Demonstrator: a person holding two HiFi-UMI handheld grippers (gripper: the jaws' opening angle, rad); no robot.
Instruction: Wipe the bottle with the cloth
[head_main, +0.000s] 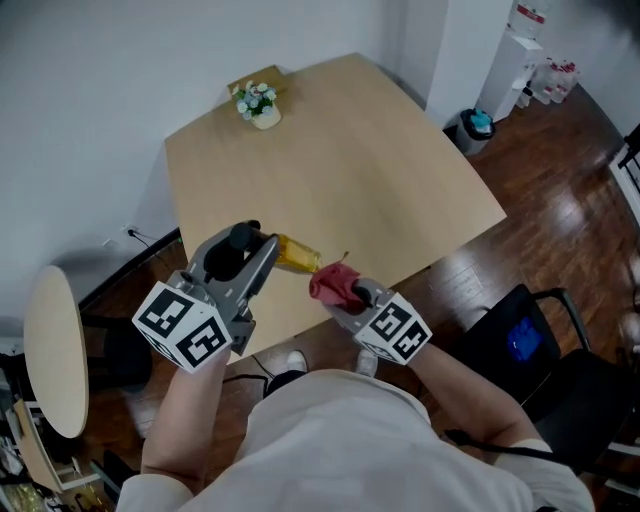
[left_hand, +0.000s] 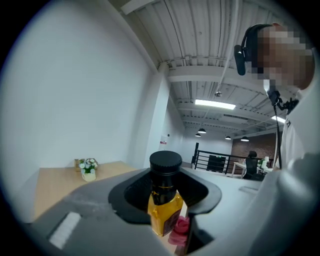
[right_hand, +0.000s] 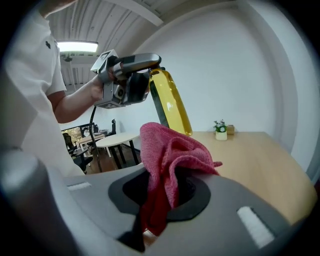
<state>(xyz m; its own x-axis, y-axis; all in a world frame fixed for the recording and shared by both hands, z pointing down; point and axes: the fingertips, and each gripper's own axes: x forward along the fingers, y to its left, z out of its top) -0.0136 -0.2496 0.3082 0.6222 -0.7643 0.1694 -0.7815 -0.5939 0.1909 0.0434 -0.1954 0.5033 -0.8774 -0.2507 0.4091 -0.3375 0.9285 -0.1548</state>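
Head view: left gripper (head_main: 272, 250), jaws clamped on amber bottle (head_main: 297, 254); wooden table (head_main: 350, 150) lies below the bottle; right gripper (head_main: 350, 292), jaws pinched shut on red cloth (head_main: 333, 283), just beside the bottle's free end. Left gripper view: black cap projects past the jaws, cloth beneath the bottle; hard sideways rubbing could likely twist the smooth bottle loose. Right gripper view: cloth bunched loosely, close under the bottle; a snagged fold could pull free.
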